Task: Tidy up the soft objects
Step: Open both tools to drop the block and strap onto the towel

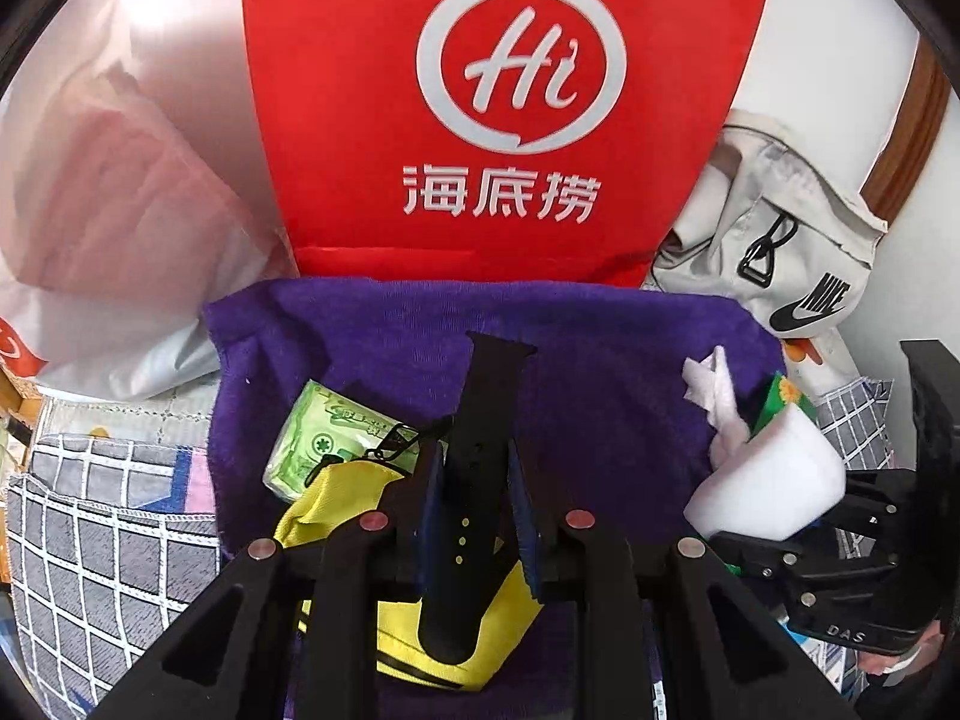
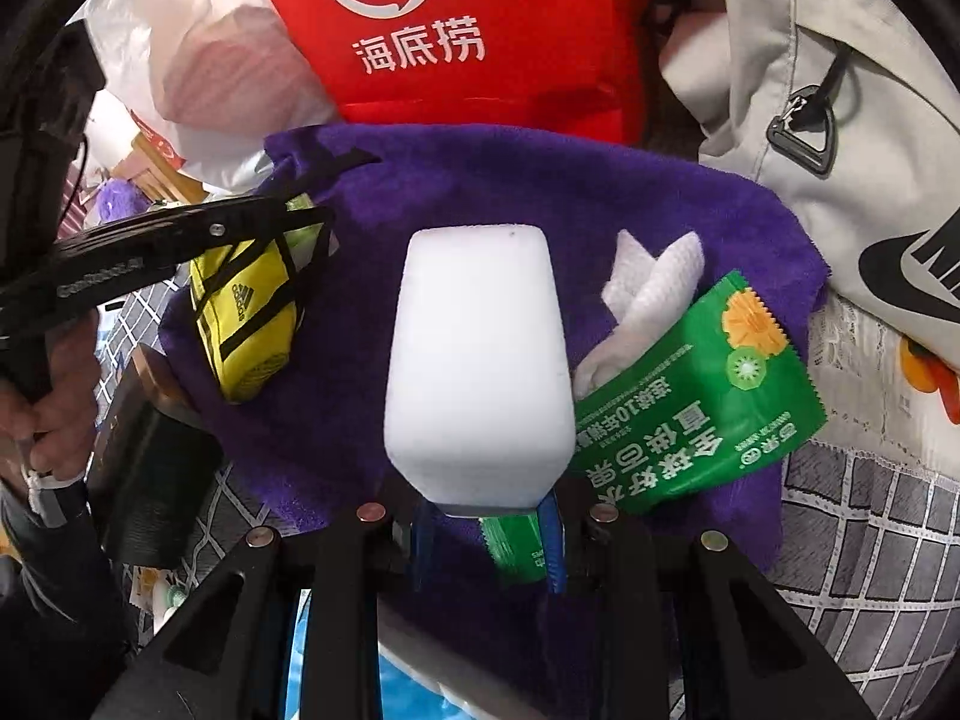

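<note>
My left gripper [image 1: 474, 516] is shut on a black watch strap [image 1: 480, 456] and holds it upright over a purple towel [image 1: 600, 372]. Under it lie a yellow pouch [image 1: 336, 498] and a green tissue pack [image 1: 324, 438]. My right gripper [image 2: 486, 534] is shut on a white sponge block [image 2: 480, 360], also seen in the left wrist view [image 1: 774, 480]. A green wet-wipe packet [image 2: 690, 402] with a white wipe [image 2: 648, 288] sticking out lies on the towel [image 2: 540, 180] to its right. The yellow pouch [image 2: 252, 312] shows under the left gripper [image 2: 300, 234].
A red paper bag [image 1: 480, 90] stands behind the towel. A white plastic bag [image 1: 108, 180] is at the left, a pale Nike bag [image 1: 780, 252] at the right. A grey checked cloth [image 1: 102, 528] covers the surface around the towel.
</note>
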`<state>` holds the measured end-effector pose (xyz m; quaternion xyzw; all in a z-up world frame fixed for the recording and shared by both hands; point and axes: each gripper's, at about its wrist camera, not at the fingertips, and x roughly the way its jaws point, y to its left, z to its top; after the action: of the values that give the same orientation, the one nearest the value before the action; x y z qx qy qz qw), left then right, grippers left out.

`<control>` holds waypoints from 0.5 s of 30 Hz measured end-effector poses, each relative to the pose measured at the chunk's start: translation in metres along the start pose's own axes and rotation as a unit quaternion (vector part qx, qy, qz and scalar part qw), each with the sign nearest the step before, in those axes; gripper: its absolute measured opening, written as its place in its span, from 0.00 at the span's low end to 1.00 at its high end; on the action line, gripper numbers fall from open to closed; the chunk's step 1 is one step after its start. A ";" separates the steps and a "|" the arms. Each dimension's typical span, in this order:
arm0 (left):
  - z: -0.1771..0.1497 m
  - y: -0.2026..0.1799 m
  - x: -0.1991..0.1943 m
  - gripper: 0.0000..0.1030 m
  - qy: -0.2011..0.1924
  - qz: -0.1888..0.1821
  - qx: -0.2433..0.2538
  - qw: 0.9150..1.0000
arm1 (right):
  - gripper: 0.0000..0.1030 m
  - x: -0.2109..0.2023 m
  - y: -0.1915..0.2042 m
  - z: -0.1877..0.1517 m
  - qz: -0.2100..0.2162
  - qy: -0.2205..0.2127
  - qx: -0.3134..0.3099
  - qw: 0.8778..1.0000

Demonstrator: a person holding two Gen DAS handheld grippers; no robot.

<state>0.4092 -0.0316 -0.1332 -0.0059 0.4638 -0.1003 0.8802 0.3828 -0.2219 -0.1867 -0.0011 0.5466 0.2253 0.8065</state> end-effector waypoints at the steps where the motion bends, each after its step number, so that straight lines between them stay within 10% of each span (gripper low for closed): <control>1: -0.001 0.000 0.003 0.21 0.004 -0.001 0.002 1.000 | 0.29 0.000 0.000 0.001 -0.001 0.000 -0.001 1.000; 15: -0.004 0.004 -0.003 0.37 0.011 0.005 -0.015 1.000 | 0.50 -0.020 0.005 0.008 -0.027 -0.036 -0.010 0.999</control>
<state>0.4050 -0.0266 -0.1339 -0.0155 0.4749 -0.0894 0.8753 0.3818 -0.2226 -0.1649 -0.0158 0.5149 0.2087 0.8313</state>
